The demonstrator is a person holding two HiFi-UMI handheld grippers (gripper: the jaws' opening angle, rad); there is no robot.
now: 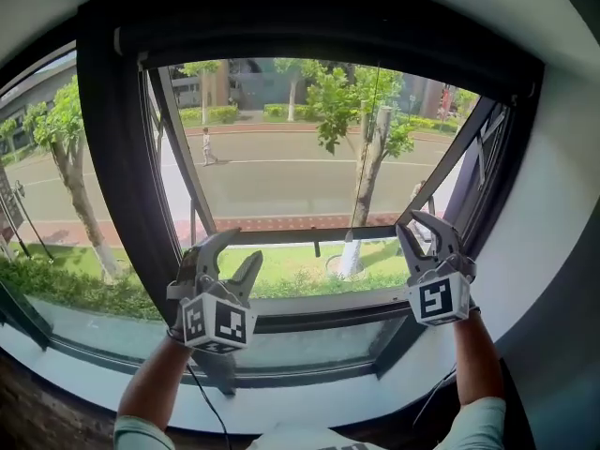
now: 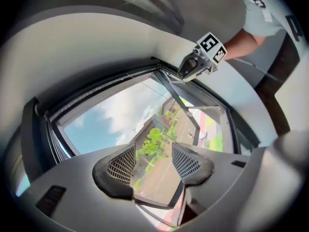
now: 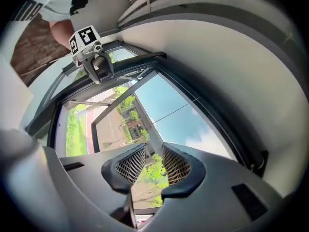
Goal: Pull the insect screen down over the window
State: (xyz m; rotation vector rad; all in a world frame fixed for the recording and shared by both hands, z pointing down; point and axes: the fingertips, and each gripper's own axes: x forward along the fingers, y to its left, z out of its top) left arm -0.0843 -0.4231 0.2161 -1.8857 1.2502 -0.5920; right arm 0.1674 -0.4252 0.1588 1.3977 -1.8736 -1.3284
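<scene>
Before the window (image 1: pixel 114 157), left hand-held gripper (image 1: pixel 242 245) and right hand-held gripper (image 1: pixel 412 221) point level, jaws spread.

My left gripper (image 1: pixel 242 247) and right gripper (image 1: pixel 419 225) had shells of pale grey plastic, matt and smooth. Their pads (image 2: pixel 120 164) carried a fine raised grid, rough to the eye, edged in dull black rubbery material. The marker cubes (image 1: pixel 217 323) showed flat matt faces printed black on white. The window frame (image 1: pixel 122 176) was dark and smooth with a faint sheen, metal by the look of it. The casing (image 1: pixel 309 28) across its top had the same dark finish. The wall (image 1: pixel 553 214) round the opening was white, smooth, matt paint. The lower pane (image 1: pixel 84 331) was clear glass. My sleeves (image 1: pixel 141 432) were pale cloth.
</scene>
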